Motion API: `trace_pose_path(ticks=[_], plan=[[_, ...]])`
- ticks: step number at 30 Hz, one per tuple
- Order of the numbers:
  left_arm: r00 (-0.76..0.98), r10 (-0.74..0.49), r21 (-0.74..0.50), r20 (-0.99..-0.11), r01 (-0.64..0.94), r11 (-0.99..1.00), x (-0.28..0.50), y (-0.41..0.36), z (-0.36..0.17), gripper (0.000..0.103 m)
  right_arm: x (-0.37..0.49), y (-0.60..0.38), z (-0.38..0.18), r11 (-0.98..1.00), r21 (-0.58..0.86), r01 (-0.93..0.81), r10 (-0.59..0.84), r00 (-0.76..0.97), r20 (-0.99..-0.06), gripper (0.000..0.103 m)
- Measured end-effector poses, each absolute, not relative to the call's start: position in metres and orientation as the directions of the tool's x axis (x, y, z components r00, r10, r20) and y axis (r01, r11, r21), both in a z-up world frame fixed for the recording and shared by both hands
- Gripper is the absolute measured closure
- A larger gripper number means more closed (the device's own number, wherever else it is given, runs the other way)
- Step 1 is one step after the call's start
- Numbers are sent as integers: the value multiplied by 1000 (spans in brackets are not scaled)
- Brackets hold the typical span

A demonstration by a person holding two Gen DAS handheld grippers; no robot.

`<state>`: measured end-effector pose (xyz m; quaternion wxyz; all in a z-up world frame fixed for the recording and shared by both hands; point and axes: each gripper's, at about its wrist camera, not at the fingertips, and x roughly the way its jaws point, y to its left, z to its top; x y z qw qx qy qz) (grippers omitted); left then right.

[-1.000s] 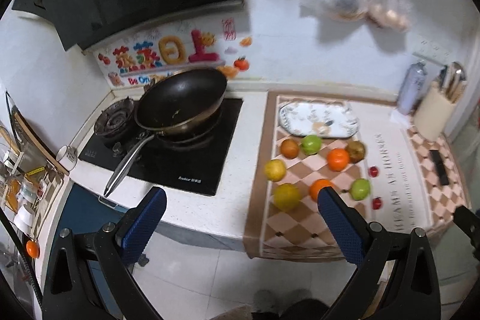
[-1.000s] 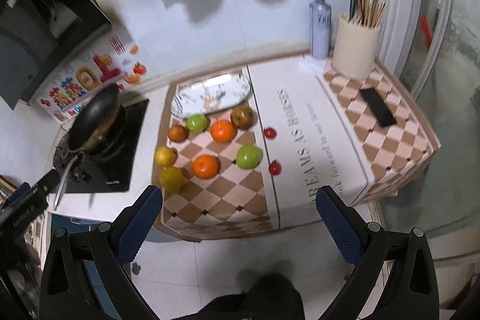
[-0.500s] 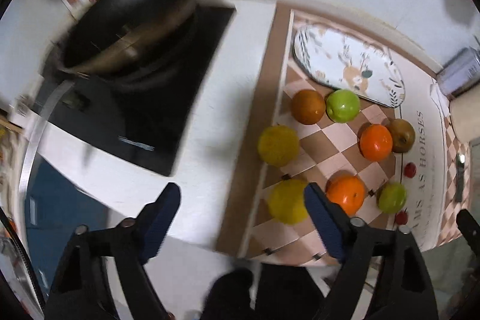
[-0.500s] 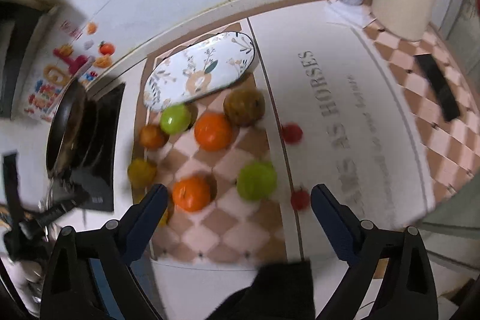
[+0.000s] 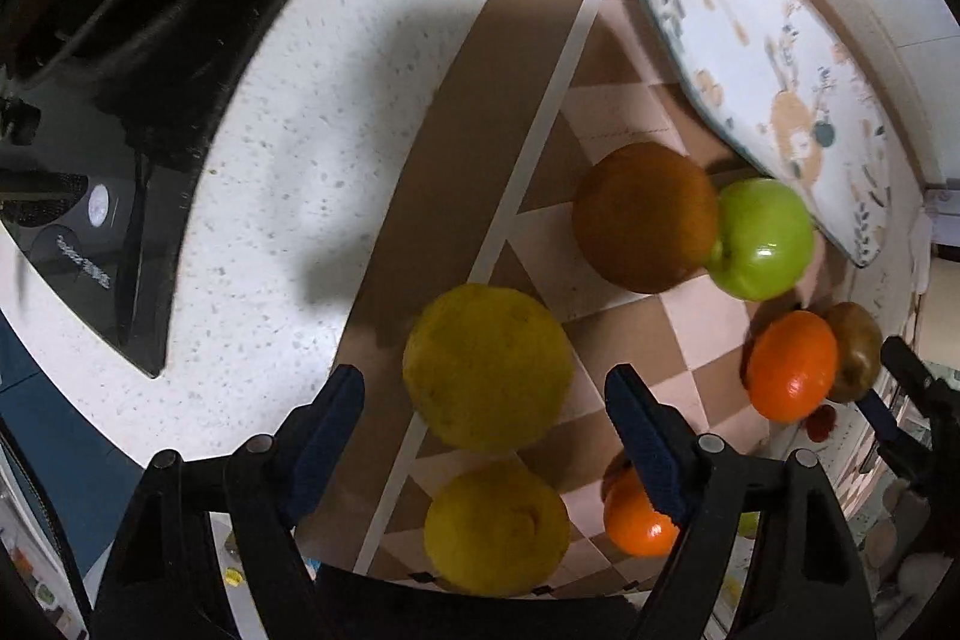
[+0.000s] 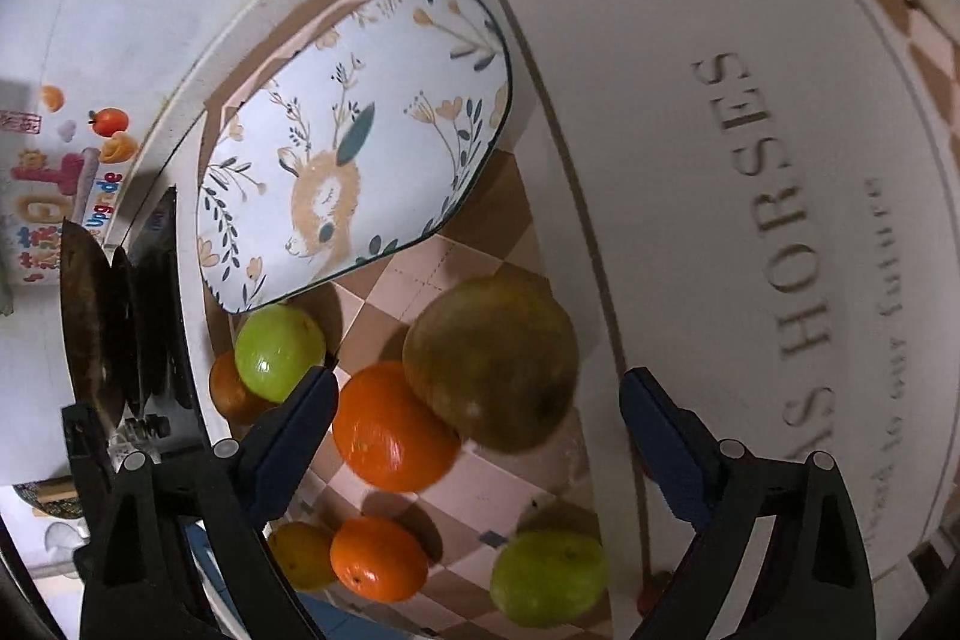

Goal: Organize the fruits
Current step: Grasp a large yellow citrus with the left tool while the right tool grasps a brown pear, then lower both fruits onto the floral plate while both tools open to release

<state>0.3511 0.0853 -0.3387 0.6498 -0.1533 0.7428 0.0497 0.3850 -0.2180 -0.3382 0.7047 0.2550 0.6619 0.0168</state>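
Two grippers are poised over the fruit at once, so settle each before you squeeze. Your left gripper [image 5: 483, 400] hangs nearly straight down over the upper yellow fruit [image 5: 487, 365], its blue fingers [image 5: 327, 421] spread to either side with clear gaps; its jaws have been narrowing in the last second, and nothing is gripped. Centre that fruit between the pads, since it sits nearer the right-hand one just now, and mind the second yellow fruit [image 5: 497, 526] lying just below it.

Your right gripper [image 6: 477, 406] stands wide apart over the brown-green fruit [image 6: 491, 361], which touches the orange [image 6: 393, 430] beside it (the awkward part). The left-hand finger is close by that orange and near the green apple [image 6: 279, 353], so shift toward the lettered cloth [image 6: 720, 160] until only the brown-green fruit lies between the pads.

Lower until the pads reach the widest part, then close gently. The deer-patterned plate [image 6: 420, 58] lies empty just beyond, probably the place to put them.
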Motion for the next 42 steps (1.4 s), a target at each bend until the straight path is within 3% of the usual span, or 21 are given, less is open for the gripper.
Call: trace_pose_path(ticks=[2,3,4,6,15,21,25,32,36,42], plan=[[-116,-152,-114,-982,-287,951,352,83,-345,24,390,-215,-346,868,380,319,367,103,-925,13],[-113,-141,-105,-983,-281,954,352,82,-346,44,393,-214,-353,867,377,326,371,84,-925,17],[-112,-138,-103,-984,-273,956,352,80,-348,47,394,-214,-357,861,385,332,382,76,-921,23],[-103,-115,-85,-988,-257,963,351,77,-344,47,396,-210,-365,868,370,331,375,52,-926,33],[-55,-74,-62,-996,-198,978,351,58,-312,48,393,-214,-346,894,359,267,343,108,-933,34],[91,-177,-189,-980,-155,970,390,30,-232,48,422,-210,-299,897,405,178,371,198,-907,34],[140,-227,-243,-964,-107,964,440,6,-208,47,466,-197,-295,919,374,127,341,222,-913,34],[40,-281,-284,-959,-142,948,535,-12,-270,47,537,-182,-326,958,280,59,267,161,-950,34],[-45,-281,-271,-959,-161,949,550,-19,-304,47,551,-184,-338,969,245,29,239,138,-961,34],[-80,-268,-255,-960,-146,956,548,-23,-314,47,558,-184,-343,973,230,0,229,112,-967,34]])
